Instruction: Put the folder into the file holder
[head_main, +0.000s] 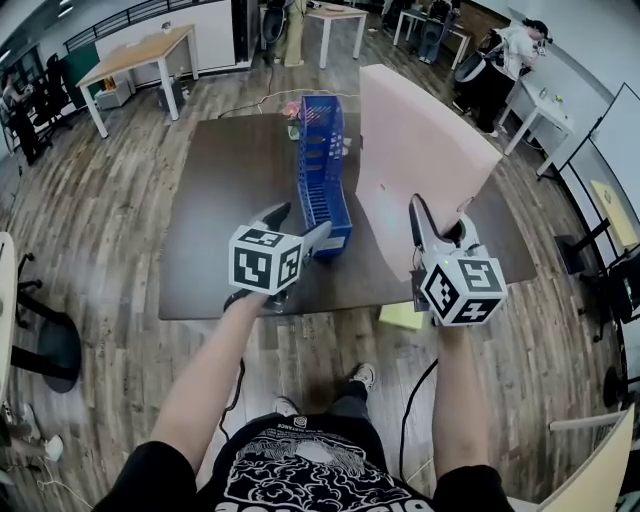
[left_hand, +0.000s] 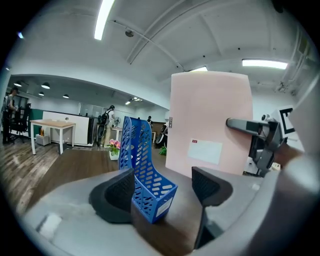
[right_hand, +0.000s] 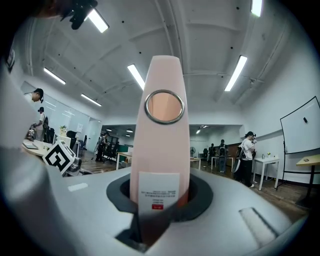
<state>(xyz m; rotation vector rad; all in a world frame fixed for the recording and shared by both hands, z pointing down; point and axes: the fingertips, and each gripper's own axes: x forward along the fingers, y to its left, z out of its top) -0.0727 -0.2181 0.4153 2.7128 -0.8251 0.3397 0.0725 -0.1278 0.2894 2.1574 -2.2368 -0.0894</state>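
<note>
A pale pink folder (head_main: 410, 160) stands upright above the dark table, its spine with a metal ring (right_hand: 164, 106) facing the right gripper view. My right gripper (head_main: 440, 222) is shut on the folder's spine (right_hand: 160, 190). The blue perforated file holder (head_main: 322, 170) lies along the table's middle, just left of the folder. My left gripper (head_main: 297, 228) hovers at the holder's near end with its jaws open, the holder's front corner (left_hand: 152, 192) showing between the fingers but apart from the pads. The folder (left_hand: 210, 122) also rises behind the holder in the left gripper view.
A small pot of pink flowers (head_main: 293, 115) sits at the far end of the holder. The dark table (head_main: 215, 200) ends near my grippers. A yellow-green sheet (head_main: 402, 316) lies below the table edge. Desks and people stand in the background.
</note>
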